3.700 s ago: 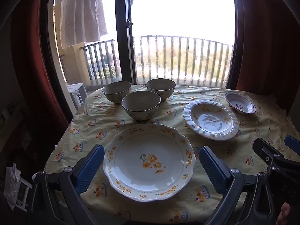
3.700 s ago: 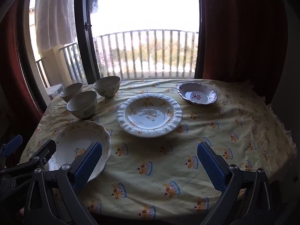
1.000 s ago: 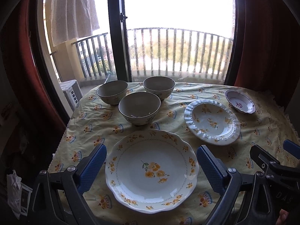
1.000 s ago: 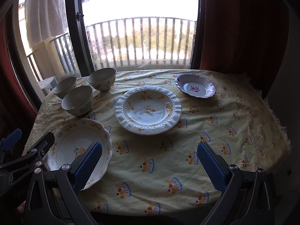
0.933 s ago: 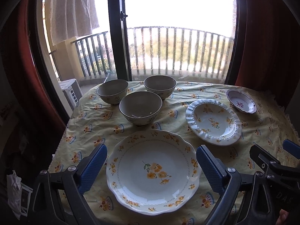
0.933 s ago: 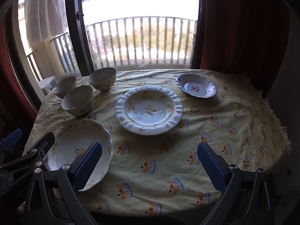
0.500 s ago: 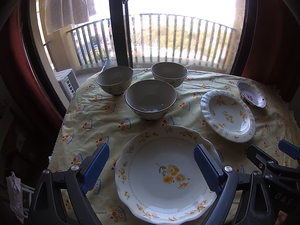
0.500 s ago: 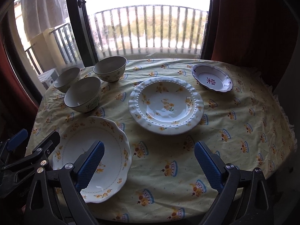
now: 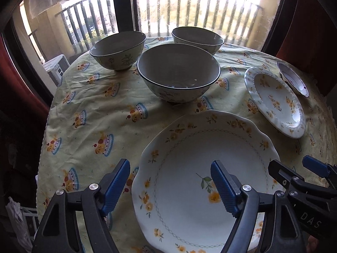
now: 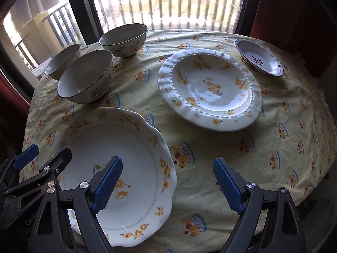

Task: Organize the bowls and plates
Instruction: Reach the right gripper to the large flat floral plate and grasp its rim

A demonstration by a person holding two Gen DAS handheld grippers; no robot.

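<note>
A: Plates and bowls are all sitting apart on the tablecloth [image 9: 94, 109], nothing stacked yet. The large scalloped plate [image 9: 200, 179] is lying nearest, at the front edge, with the nearest bowl [image 9: 178, 71] just behind it and two more bowls [image 9: 118, 49] at the window side.

B: And the grippers?

A: Both are hanging over the near edge with jaws spread wide, gripping nothing. The left gripper [image 9: 169, 186] is straddling the large plate's left rim; the right gripper [image 10: 168, 186] is straddling its right rim.

B: What's worrying you?

A: The glazed rim is probably slick and thin, so a pinch at one edge could be letting the plate tilt or slip (and it's sitting close to the table's edge). The loose cloth may also be dragging along if a finger catches it.

B: Are the views differing?

A: The right wrist is showing the beaded plate [image 10: 209, 90] and the small red-marked dish [image 10: 260, 58] fully, well apart from each other; the left wrist is squeezing them toward its edge, but is showing the bowls' spacing better.
</note>
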